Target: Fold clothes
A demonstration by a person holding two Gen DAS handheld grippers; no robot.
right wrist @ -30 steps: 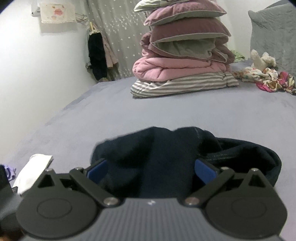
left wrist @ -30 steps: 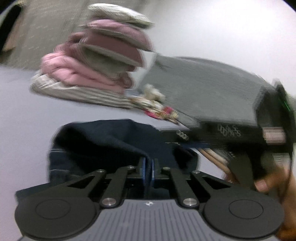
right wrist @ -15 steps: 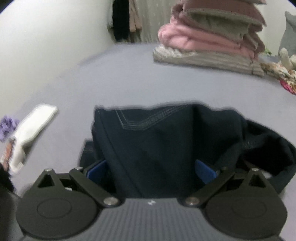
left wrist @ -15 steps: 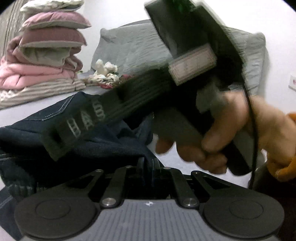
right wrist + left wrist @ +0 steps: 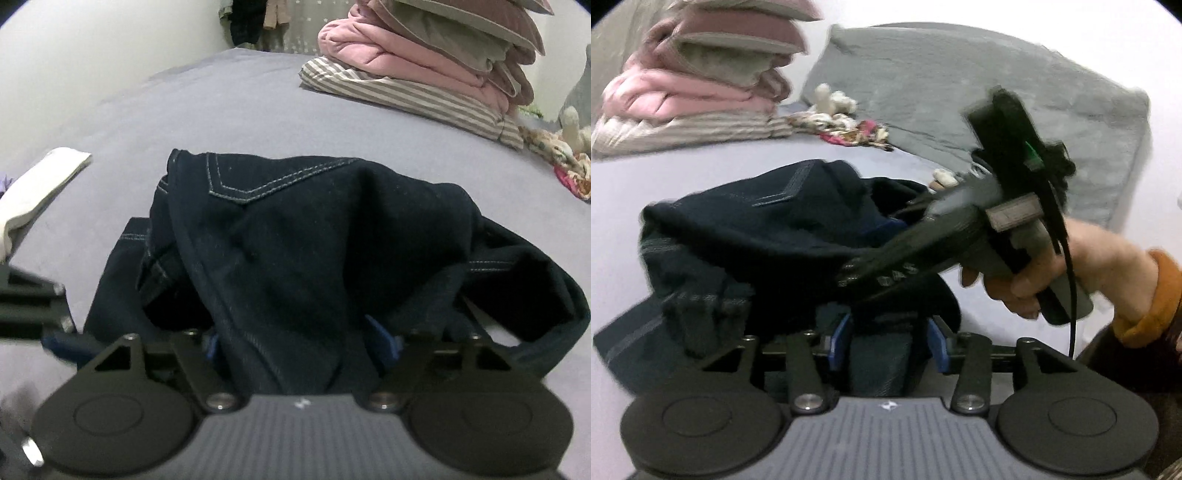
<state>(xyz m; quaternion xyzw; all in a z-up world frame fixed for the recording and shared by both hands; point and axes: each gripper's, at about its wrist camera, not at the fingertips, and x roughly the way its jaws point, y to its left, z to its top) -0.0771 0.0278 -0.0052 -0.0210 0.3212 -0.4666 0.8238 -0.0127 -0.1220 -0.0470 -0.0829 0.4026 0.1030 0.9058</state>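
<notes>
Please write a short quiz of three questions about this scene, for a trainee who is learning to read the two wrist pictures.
1. True or false: the dark jeans lie flat and neatly folded on the bed.
2. What lies at the bottom of the bedding pile? A) a pink quilt B) a striped quilt C) a grey pillow
3. What colour is the cuff on the hand that holds the right gripper?

Key:
1. False; they are bunched up, with cloth between the pads of both the left gripper and the right one.
2. B
3. Orange
</notes>
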